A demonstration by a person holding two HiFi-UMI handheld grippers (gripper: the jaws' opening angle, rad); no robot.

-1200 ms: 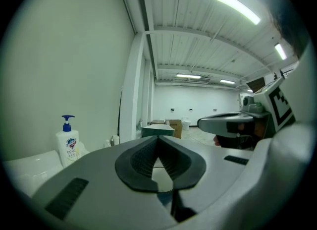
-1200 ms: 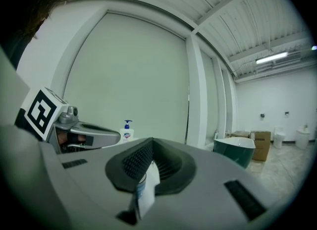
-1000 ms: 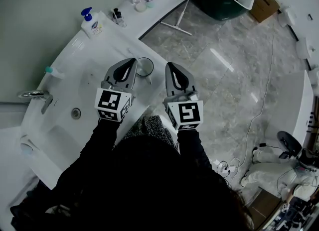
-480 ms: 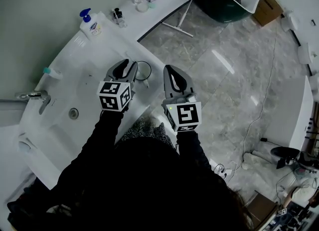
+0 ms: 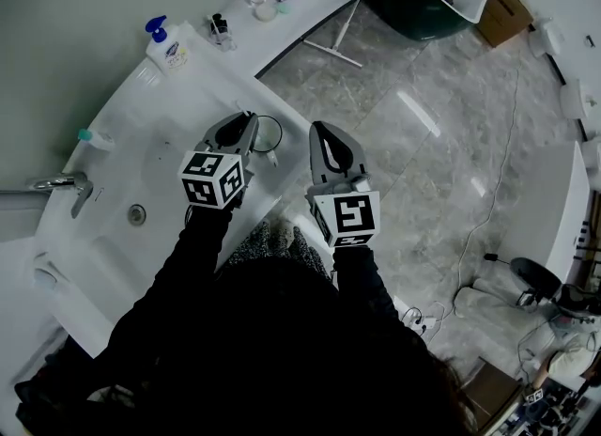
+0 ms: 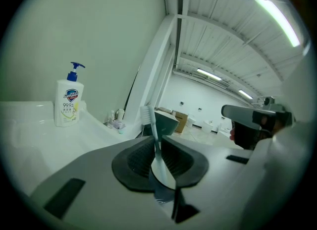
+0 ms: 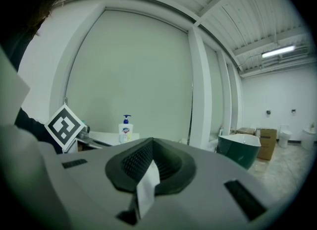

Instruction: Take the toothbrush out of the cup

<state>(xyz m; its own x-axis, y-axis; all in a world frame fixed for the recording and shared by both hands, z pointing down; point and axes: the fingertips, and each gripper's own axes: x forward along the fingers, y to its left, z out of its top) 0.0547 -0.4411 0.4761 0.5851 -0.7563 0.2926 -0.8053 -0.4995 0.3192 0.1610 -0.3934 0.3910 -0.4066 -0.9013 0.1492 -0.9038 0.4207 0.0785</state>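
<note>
Now: left gripper (image 5: 247, 120) jaws closing on the toothbrush (image 6: 154, 136), pads already against its handle.
Toothbrush stands upright between the jaws, bristles at 12 o'clock, lower end hidden behind them. Cup (image 5: 273, 132) sits on the white tabletop (image 5: 141, 143) right at the jaw tips, at 1 o'clock from the marker cube. Right gripper (image 5: 325, 130) hangs beside, off the tabletop edge, jaws together. Soap bottle (image 6: 68, 101) at 10 o'clock.
</note>
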